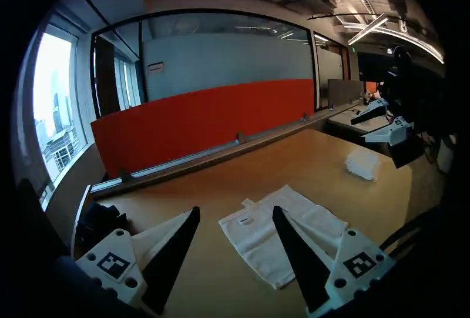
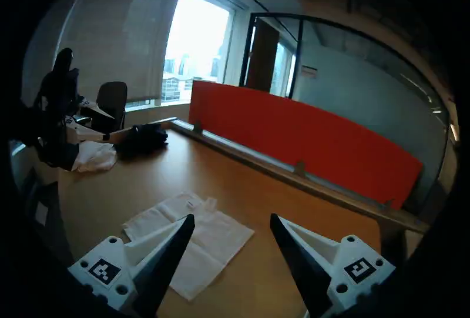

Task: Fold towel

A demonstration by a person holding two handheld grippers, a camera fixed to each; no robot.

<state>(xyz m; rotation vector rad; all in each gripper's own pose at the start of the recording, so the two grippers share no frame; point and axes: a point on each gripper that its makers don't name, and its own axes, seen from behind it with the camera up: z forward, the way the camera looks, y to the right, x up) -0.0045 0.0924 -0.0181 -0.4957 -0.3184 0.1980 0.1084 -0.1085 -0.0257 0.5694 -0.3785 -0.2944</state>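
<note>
1. While it hangs above the wooden table [image 1: 235,171], the left gripper [image 1: 235,209] has its fingers spread wide, holding nothing.
2. Right gripper [image 2: 232,217]: same deal, spread and empty.
3. The white towel [image 1: 252,236] lies flat on the table, near both grippers, partly under their tips.
4. A crumpled white cloth [image 1: 362,164] sits farther off.

One finger of the left hand-held gripper [image 1: 235,209] hides part of the towel [image 1: 258,238]. The towel's tag [image 1: 245,220] is too small to make out. A dark bundle [image 2: 141,139] on the counter [image 2: 235,183] is too dim to identify.
</note>
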